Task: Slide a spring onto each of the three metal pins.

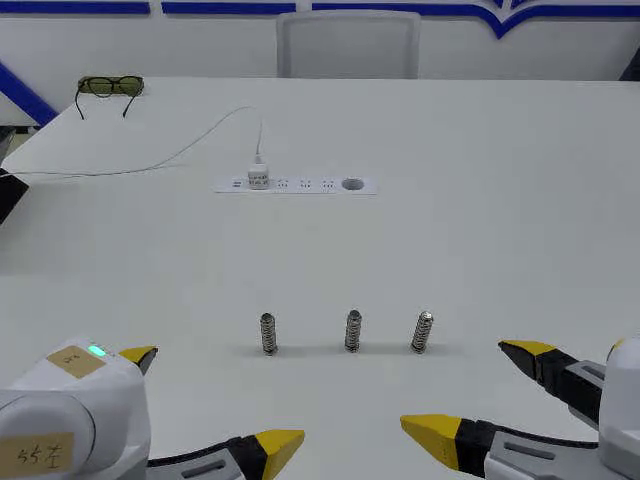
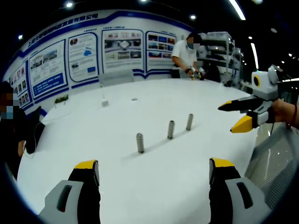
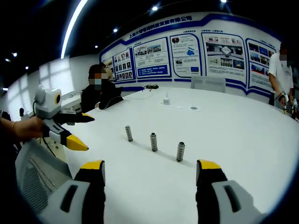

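Tabletop [image 2: 93, 121] springs [image 2: 170, 129] beyond left tongs [image 2: 154, 163]

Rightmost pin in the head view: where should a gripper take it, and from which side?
Probably mid-height on the spring sleeving the pin, with the open right gripper coming level from the near side, a jaw each side. It stands roughly upright, apart from its neighbours.

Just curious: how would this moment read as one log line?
left tongs open, empty | right tongs open, empty | springs on all three pins, upright
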`<act>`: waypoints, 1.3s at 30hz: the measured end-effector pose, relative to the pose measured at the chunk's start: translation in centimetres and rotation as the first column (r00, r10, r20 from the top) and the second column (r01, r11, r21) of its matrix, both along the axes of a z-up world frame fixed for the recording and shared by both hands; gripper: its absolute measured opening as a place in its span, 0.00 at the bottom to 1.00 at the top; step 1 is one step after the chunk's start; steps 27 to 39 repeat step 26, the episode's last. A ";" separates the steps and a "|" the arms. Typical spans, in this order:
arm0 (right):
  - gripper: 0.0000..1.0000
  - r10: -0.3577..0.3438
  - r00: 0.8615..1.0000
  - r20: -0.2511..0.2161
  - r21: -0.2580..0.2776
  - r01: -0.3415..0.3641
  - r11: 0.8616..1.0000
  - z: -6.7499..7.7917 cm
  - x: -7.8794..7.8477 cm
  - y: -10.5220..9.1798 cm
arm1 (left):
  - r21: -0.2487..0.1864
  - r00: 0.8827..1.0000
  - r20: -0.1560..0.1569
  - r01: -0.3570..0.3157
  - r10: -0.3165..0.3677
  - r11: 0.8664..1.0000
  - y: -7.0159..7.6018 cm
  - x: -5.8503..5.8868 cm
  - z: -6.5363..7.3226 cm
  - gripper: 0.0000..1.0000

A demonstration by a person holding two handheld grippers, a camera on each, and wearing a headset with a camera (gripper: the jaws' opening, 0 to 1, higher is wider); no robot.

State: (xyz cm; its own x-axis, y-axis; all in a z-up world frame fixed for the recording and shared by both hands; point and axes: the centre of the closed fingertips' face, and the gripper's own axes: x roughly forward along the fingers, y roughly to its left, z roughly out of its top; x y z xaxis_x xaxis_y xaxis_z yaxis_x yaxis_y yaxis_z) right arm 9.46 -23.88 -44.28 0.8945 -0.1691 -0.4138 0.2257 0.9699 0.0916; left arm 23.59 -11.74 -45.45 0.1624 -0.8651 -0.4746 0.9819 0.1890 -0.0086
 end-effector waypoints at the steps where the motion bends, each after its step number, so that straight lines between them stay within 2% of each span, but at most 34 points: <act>1: 0.81 0.001 1.000 0.002 0.001 -0.001 1.000 0.0 0.0 0.0 | -0.009 1.000 -0.004 -0.003 0.003 1.000 -0.1 0.0 0.1 1.00; 3: 0.81 0.006 1.000 0.004 -0.001 -0.006 1.000 0.0 0.1 0.1 | -0.009 1.000 -0.010 -0.003 0.003 1.000 -0.1 -0.1 0.1 1.00; 8: 0.82 0.005 1.000 0.000 -0.009 -0.005 1.000 0.0 0.0 0.1 | 0.003 1.000 -0.001 0.003 -0.003 1.000 0.0 -0.1 -0.1 1.00; 16: 0.81 -0.012 1.000 0.026 0.011 0.012 1.000 0.2 0.0 -0.1 | 0.013 1.000 0.007 0.008 -0.008 1.000 0.1 0.0 -0.2 1.00; 39: 0.81 -0.004 1.000 0.019 0.015 0.004 1.000 0.0 0.1 -0.1 | 0.023 1.000 0.008 0.010 -0.011 1.000 0.2 0.0 -0.5 1.00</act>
